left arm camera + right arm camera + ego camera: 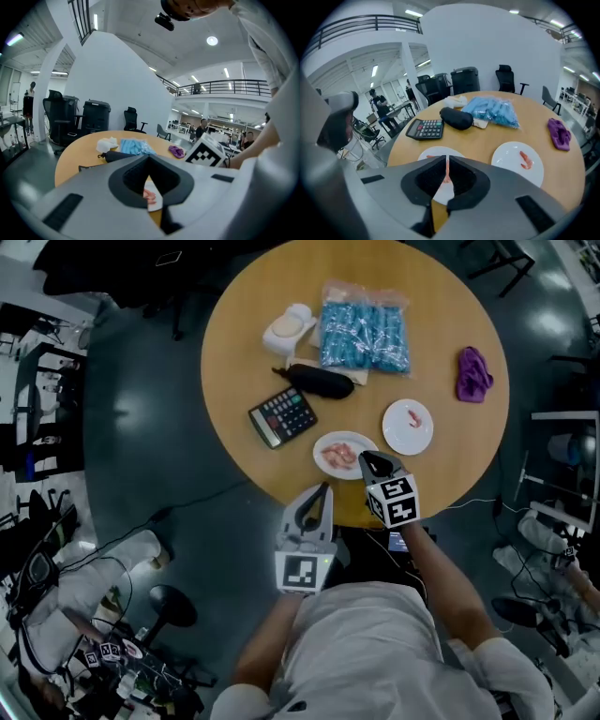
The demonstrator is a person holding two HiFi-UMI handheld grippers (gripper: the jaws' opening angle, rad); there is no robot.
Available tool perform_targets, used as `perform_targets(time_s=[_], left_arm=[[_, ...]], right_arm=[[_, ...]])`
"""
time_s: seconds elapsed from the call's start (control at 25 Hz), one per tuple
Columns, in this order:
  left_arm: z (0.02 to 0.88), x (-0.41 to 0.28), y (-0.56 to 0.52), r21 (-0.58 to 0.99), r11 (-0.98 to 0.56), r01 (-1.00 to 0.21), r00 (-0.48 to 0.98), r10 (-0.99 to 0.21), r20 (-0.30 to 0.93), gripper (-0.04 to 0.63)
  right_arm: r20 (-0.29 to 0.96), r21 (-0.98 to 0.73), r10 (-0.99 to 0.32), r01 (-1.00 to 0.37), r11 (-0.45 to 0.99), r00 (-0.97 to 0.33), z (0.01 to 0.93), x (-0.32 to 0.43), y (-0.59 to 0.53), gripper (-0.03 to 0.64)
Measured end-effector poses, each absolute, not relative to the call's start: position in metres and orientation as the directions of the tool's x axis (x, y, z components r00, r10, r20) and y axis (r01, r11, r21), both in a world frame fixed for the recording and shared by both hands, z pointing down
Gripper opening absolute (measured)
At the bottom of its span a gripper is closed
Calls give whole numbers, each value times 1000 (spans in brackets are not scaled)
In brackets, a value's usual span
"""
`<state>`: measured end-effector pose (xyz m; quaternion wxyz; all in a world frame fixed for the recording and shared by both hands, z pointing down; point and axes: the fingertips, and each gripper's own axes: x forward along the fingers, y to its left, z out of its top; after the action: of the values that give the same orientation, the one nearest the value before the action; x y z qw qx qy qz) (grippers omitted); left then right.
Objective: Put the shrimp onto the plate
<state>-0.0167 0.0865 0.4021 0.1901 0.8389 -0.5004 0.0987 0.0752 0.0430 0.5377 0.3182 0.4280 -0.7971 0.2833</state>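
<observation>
Two white plates sit near the round table's front edge. The near plate [325, 443] [423, 154] [158, 200] holds several pink shrimp [339, 457] [149, 195]. The far plate [419, 439] [508, 157] carries one shrimp [413, 416] [526, 160]. My right gripper [367, 460] [446, 162] hovers over the near plate's right rim, jaws closed to a thin slit with nothing clearly between them. My left gripper [323, 488] [149, 158] is shut and empty, just off the table's front edge, pointing at the near plate.
Behind the plates lie a black calculator [282, 415] [425, 129], a black pouch [319, 381] [457, 118], a bag of blue packets [364, 326] [497, 111], a white object [288, 329] and a purple cloth [473, 373] [558, 133]. Office chairs and cables surround the table.
</observation>
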Motion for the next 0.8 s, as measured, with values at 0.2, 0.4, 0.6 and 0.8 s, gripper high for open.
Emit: perform_targets(time_s=[0.2, 0.4, 0.6, 0.8], left_arm=[[422, -21, 81, 244, -404, -881, 471, -794, 384, 8], [434, -30, 78, 270, -375, -887, 458, -791, 405, 8], [438, -38, 73, 287, -352, -891, 446, -796, 408, 8], [439, -47, 66, 299, -338, -892, 440, -801, 406, 8]], right_arm=[[827, -210, -356, -827, 522, -435, 577, 63, 32, 23], [898, -219, -202, -797, 563, -390, 605, 57, 36, 103], [928, -216, -131, -791, 573, -348, 614, 56, 35, 103], [947, -193, -93, -780, 595, -306, 618, 53, 31, 101]])
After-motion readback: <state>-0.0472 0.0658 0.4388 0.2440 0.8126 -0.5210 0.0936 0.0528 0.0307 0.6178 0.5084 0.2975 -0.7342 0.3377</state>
